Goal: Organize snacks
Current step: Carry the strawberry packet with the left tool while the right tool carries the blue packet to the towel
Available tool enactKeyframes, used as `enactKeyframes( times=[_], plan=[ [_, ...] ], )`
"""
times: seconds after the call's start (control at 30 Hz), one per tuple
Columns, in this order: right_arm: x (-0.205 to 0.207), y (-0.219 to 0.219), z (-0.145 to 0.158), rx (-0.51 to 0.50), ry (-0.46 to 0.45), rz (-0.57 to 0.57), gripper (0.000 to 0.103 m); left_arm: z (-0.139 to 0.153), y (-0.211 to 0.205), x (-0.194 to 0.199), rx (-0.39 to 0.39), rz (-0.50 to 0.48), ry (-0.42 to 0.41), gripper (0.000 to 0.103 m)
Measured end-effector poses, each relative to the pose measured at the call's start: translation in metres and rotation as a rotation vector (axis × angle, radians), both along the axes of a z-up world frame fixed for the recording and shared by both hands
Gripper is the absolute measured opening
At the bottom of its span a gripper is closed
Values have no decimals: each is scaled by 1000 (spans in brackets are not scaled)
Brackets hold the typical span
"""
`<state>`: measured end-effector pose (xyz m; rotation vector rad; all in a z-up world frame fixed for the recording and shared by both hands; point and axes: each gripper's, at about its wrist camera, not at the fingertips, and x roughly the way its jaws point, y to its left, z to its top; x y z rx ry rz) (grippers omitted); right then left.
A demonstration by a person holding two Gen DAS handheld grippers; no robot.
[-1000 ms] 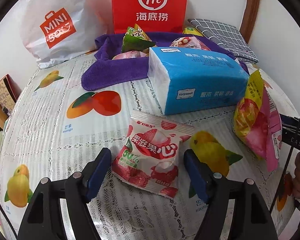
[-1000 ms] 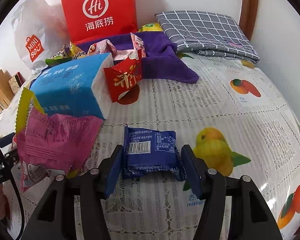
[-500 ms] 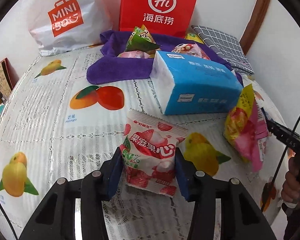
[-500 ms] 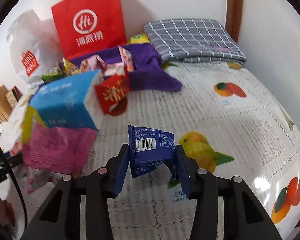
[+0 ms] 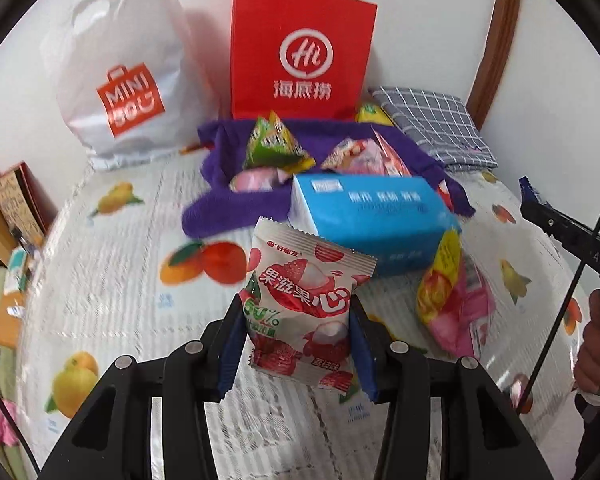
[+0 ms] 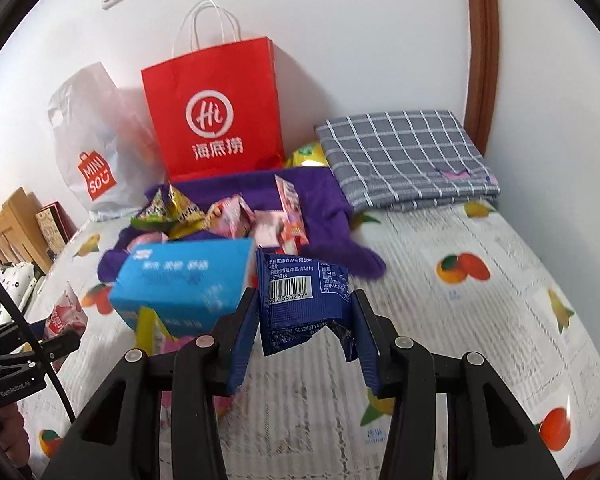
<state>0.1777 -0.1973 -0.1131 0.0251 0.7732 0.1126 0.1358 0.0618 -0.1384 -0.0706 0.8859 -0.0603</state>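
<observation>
My left gripper (image 5: 296, 336) is shut on a white and red lychee candy packet (image 5: 304, 304) and holds it up above the table. My right gripper (image 6: 306, 328) is shut on a dark blue snack packet (image 6: 300, 300) and holds it up too. A purple towel (image 5: 220, 204) at the back carries several snack packets, among them a green one (image 5: 274, 144); it also shows in the right wrist view (image 6: 324, 204). A yellow and pink snack bag (image 5: 456, 300) lies right of the left gripper.
A blue tissue pack (image 5: 364, 220) stands mid-table. A red paper bag (image 5: 300, 52) and a white plastic bag (image 5: 120, 72) lean on the wall. A folded grey checked cloth (image 6: 404, 152) lies back right. The table (image 6: 480, 320) has a fruit-print cover.
Both grippers closed on their packets and lifted them off the table. The views rose and pulled back from the table.
</observation>
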Motion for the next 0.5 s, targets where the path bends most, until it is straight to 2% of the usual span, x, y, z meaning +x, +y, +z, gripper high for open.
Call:
enactKeyframes(
  times=[0.17,0.37,0.5],
  plan=[
    [11,7,16,3,-47,20,45,16,1,11,20,13,-20,45],
    [27,14,25,-5,-55,41,45,33,7,25,-16,35,-40,45],
    [35,14,27,14,-50,60,45,37,8,31,-13,58,-45,45]
  ],
)
